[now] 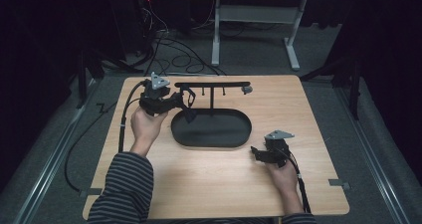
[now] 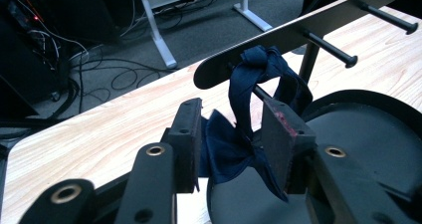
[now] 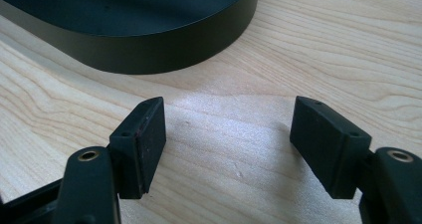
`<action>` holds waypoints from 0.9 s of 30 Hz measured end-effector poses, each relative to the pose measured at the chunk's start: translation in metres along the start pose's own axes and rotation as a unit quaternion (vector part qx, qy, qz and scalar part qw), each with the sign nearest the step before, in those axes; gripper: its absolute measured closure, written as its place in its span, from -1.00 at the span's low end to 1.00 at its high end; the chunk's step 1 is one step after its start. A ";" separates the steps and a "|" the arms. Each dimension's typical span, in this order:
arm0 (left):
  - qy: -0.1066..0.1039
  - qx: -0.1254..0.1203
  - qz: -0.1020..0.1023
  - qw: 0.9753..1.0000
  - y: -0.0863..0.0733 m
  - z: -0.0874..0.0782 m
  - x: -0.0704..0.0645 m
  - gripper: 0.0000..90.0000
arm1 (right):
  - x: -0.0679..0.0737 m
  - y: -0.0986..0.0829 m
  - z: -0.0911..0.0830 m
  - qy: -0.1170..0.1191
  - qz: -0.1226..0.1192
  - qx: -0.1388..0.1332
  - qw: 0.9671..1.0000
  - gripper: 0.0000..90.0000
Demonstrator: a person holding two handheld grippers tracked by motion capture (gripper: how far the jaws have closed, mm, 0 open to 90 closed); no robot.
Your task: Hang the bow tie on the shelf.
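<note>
Left gripper (image 2: 234, 144) pinching a navy bow tie (image 2: 226, 152) at the rack

Its jaws clamp the bow at lower centre, the band looping over a peg of the black rack (image 2: 298, 27) above the oval tray (image 2: 378, 134); lower right of the high view, the right gripper (image 3: 228, 144) gapes wide, empty, on the wooden table (image 3: 298, 45)

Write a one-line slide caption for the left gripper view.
Left tongs hold a navy bow tie whose strap loops over a peg of the black rack.
</note>
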State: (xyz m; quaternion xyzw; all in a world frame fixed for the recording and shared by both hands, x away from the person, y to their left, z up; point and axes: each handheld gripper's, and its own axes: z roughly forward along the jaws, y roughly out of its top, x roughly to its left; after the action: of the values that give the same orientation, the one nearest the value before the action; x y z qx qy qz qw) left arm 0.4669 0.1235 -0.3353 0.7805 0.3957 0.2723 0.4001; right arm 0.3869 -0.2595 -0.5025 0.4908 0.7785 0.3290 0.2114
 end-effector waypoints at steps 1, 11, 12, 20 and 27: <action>-0.001 0.000 0.001 1.000 0.000 -0.001 0.000 0.32 | 0.000 0.000 0.000 0.000 0.000 0.000 1.000 -0.30; -0.009 -0.005 0.001 1.000 -0.006 -0.014 0.001 0.26 | 0.000 0.000 0.000 0.000 0.000 0.000 1.000 -0.30; -0.010 -0.005 0.002 1.000 -0.007 -0.015 0.001 0.26 | 0.000 0.000 0.000 0.000 0.000 0.000 1.000 -0.30; -0.013 -0.010 0.002 1.000 -0.011 -0.026 0.002 0.25 | 0.000 0.000 0.000 0.000 0.000 0.000 1.000 -0.30; -0.015 -0.012 0.002 1.000 -0.014 -0.033 0.003 0.23 | 0.000 0.000 0.000 0.000 0.000 0.000 1.000 -0.30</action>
State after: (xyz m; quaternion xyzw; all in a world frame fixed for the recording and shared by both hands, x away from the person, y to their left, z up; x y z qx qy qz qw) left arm 0.4384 0.1449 -0.3296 0.7805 0.3850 0.2664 0.4143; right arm 0.3870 -0.2596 -0.5025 0.4905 0.7789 0.3288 0.2113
